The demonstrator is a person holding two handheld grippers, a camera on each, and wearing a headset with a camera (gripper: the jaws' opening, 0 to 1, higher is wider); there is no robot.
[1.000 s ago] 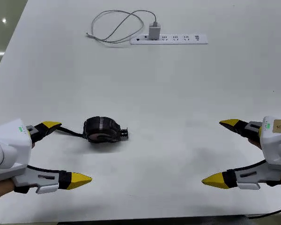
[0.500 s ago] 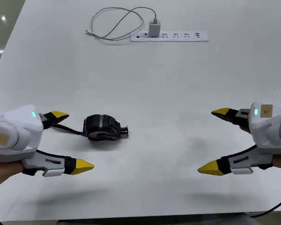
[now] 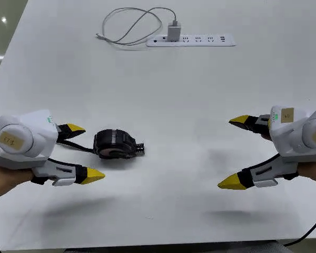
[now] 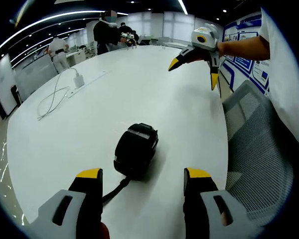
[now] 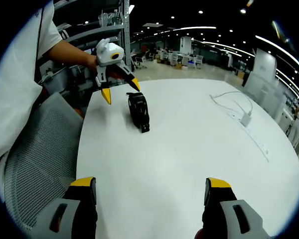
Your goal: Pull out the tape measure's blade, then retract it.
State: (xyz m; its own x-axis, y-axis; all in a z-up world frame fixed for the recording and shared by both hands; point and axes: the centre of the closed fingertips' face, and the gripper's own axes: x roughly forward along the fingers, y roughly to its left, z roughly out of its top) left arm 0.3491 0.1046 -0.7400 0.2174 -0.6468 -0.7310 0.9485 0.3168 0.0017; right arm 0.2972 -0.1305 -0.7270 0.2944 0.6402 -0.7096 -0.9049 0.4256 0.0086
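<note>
1. I work at a white, matte tabletop (image 3: 210,105).
2. Left of the tabletop, the glossy green floor (image 3: 2,31) mirrors lamps.
3. At the tabletop's near edge stands my grey mesh chair (image 4: 261,149).
4. Above the tabletop run ceiling light strips (image 5: 202,28).
5. Off the tabletop's right end I see blue wall panels (image 4: 249,67).

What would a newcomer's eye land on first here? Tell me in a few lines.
The black tape measure stands out on the white table, lying right in front of the left gripper, whose yellow-tipped jaws are wide open. The right gripper hangs open too, well off to the other side. Toward the table's far side sit a white power strip and a looped cable.
</note>
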